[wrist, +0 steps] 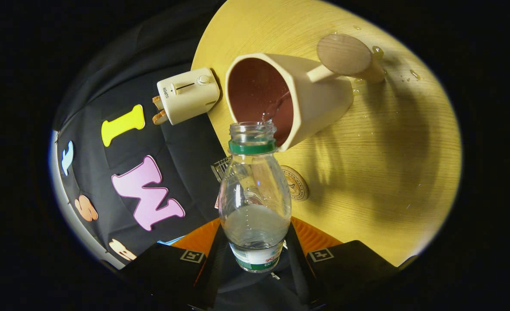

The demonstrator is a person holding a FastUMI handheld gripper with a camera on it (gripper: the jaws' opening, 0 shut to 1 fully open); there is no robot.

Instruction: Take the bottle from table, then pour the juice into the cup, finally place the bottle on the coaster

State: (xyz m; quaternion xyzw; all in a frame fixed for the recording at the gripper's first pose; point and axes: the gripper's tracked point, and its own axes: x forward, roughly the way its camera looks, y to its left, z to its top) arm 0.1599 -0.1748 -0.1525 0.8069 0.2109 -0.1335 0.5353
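A clear plastic bottle (255, 194) with a green neck ring and no cap sits between my fingers, with my gripper (255, 255) shut on its lower body. The whole view is tilted, and the bottle's open mouth reaches the rim of the cream cup (311, 99). A thin stream of liquid runs from the mouth into the cup's brown inside. Some liquid is left in the bottle's lower part. The cup stands on the round wooden table (388, 164) and has a round wooden handle (345, 55). A round coaster (297, 185) lies on the table just behind the bottle, partly hidden by it.
A cream toaster (188, 95) with bread slices in it stands at the table's edge beside the cup. Water drops (378, 50) lie on the wood near the cup's handle. A small wire rack (220, 166) peeks out behind the bottle's shoulder.
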